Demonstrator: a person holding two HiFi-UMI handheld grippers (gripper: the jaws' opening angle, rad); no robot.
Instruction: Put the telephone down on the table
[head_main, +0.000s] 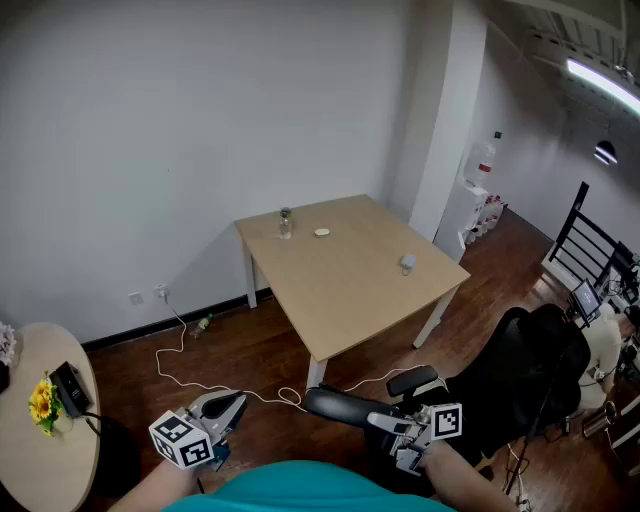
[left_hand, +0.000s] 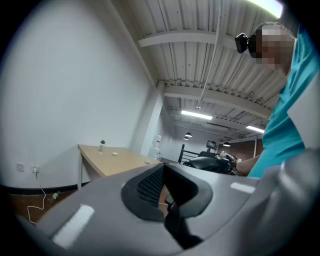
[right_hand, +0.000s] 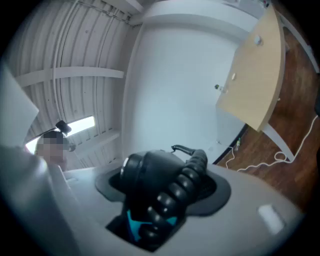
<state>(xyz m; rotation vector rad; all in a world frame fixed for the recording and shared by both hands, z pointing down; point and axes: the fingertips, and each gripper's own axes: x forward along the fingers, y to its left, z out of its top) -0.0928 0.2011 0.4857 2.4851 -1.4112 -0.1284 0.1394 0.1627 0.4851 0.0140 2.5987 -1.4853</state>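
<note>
My right gripper (head_main: 402, 432) is shut on a black telephone handset (head_main: 345, 405), which sticks out level to the left, low in the head view. In the right gripper view the handset (right_hand: 147, 172) fills the space between the jaws, its coiled cord (right_hand: 182, 187) draped over the front. My left gripper (head_main: 228, 408) is held low at the left, jaws a little apart with nothing between them; floor shows through the gap (left_hand: 167, 192). The wooden table (head_main: 350, 270) stands ahead by the white wall, well beyond both grippers.
On the table are a small bottle (head_main: 285, 222), a white bit (head_main: 322, 232) and a grey object (head_main: 407, 263). A round side table (head_main: 30, 460) at left carries yellow flowers (head_main: 42, 400) and a black device (head_main: 70, 388). A black office chair (head_main: 520, 370) stands right; a white cable (head_main: 220, 385) crosses the floor.
</note>
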